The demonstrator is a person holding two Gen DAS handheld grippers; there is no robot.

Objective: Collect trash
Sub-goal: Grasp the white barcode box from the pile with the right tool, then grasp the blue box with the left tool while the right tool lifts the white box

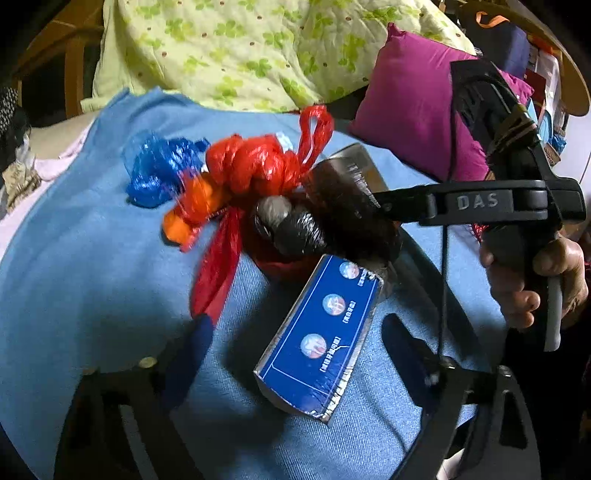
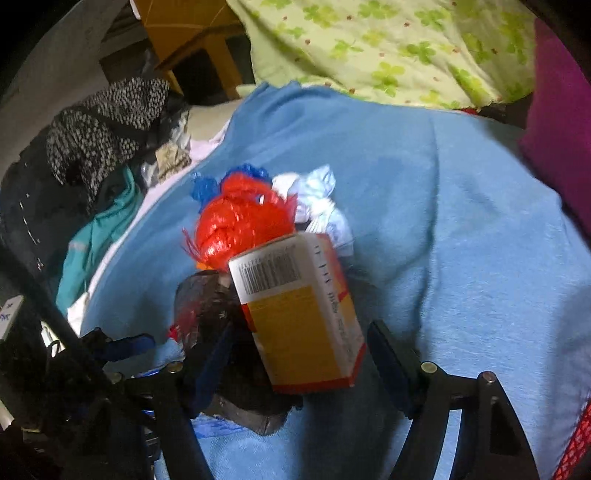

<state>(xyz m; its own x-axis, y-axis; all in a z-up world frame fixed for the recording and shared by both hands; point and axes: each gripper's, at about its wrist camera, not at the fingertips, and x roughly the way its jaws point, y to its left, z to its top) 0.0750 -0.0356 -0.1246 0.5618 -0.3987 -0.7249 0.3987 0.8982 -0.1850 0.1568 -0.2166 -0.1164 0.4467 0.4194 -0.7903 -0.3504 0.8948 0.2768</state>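
A heap of trash lies on a light blue blanket (image 1: 74, 258): a knotted red plastic bag (image 1: 255, 166), a crumpled blue bag (image 1: 159, 173), an orange scrap (image 1: 188, 214), a black plastic bag (image 1: 295, 229) and a dark blue carton (image 1: 317, 343). My left gripper (image 1: 295, 323) is open and straddles the blue carton, with a gap on each side. In the right wrist view, a yellow-and-white carton (image 2: 295, 314) with a barcode leans on the black bag (image 2: 207, 302), and a white bag (image 2: 321, 199) lies behind the red bag (image 2: 240, 225). My right gripper (image 2: 299, 330) is open around that carton.
A green clover-print quilt (image 1: 240, 48) and a magenta cushion (image 1: 410, 107) lie behind the heap. Piled clothes (image 2: 99, 129) and wooden furniture (image 2: 192, 33) are at the left. A hand (image 1: 532, 280) holds the right gripper's handle close beside my left one.
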